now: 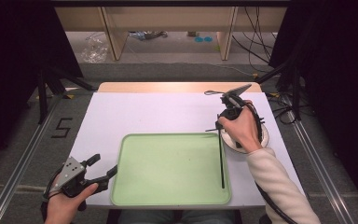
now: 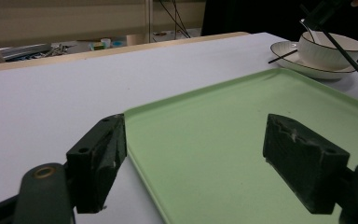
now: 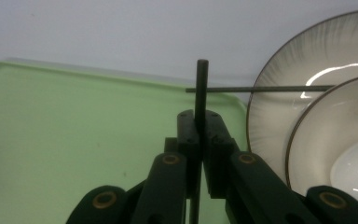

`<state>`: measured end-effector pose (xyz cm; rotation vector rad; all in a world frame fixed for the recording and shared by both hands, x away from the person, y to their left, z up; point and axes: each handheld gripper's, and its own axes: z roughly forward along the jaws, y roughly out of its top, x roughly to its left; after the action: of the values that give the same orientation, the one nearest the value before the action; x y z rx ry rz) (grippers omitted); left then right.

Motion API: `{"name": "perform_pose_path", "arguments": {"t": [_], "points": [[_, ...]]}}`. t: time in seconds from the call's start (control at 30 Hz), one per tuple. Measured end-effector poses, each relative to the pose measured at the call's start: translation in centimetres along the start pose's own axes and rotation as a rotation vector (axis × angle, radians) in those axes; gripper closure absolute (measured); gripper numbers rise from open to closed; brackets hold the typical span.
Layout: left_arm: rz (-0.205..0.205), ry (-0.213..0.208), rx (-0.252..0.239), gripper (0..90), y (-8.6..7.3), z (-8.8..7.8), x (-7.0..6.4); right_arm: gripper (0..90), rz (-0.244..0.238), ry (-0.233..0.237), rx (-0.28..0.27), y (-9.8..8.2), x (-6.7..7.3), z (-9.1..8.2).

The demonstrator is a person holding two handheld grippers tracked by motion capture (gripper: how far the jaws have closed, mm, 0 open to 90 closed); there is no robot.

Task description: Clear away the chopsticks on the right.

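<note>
The right hand-held gripper [image 3: 200, 128] is closed on a thin black chopstick [image 3: 201, 88], which is clamped between the two pads near one end. In the high view the chopstick [image 1: 222, 161] is seen to run down from this hand-held gripper [image 1: 220, 127] across the right part of the green tray [image 1: 144, 186], its far tip near the tray's front right corner. A second chopstick [image 3: 261, 88] is laid across the rim of the plate [image 3: 270, 116], with one end projecting over the tabletop [image 3: 121, 32].

The left hand-held gripper [image 2: 196, 154] is held with its jaws wide apart and nothing between them. One pad is placed over the bare tabletop [image 2: 51, 107], the other over the tray [image 2: 214, 121], so the tray's left edge is straddled. In the high view this hand-held gripper [image 1: 103, 169] is seen just beside the tray's left rim.

The tray is a shallow rounded rectangle of smooth, matte plastic with a raised rim. Its surface is unoccupied apart from the chopstick. The plate is glossy white ceramic with a dark rim line and fine radial streaks; a matching bowl [image 2: 331, 49] is seated on it, just beyond the tray's right far corner. Open white tabletop is available behind and left of the tray.
</note>
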<state>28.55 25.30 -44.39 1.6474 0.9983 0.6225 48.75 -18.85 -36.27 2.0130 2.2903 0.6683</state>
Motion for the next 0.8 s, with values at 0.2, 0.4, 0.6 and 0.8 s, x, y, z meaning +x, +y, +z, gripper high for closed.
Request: {"name": "perform_pose_path", "arguments": {"t": [0.2, 0.4, 0.6, 0.8], "points": [[-0.001, -0.004, -0.004, 21.6, 0.0, 0.0, 0.0, 87.9, -0.018, -0.031, 0.05, -0.1, -0.4, 1.4], [-0.001, -0.001, 0.001, 21.6, 0.0, 0.0, 0.0, 87.9, 0.028, -0.062, 0.137, -0.3, -0.4, 3.1], [-0.001, -0.002, 0.001, 21.7, 0.0, 0.0, 0.0, 87.9, 0.018, -0.087, 0.136, -0.5, -0.7, 4.6], [-0.001, -0.002, 0.0, 21.7, 0.0, 0.0, 0.0, 87.8, 0.103, -0.12, 0.194, -0.7, -0.6, 6.1]]}}
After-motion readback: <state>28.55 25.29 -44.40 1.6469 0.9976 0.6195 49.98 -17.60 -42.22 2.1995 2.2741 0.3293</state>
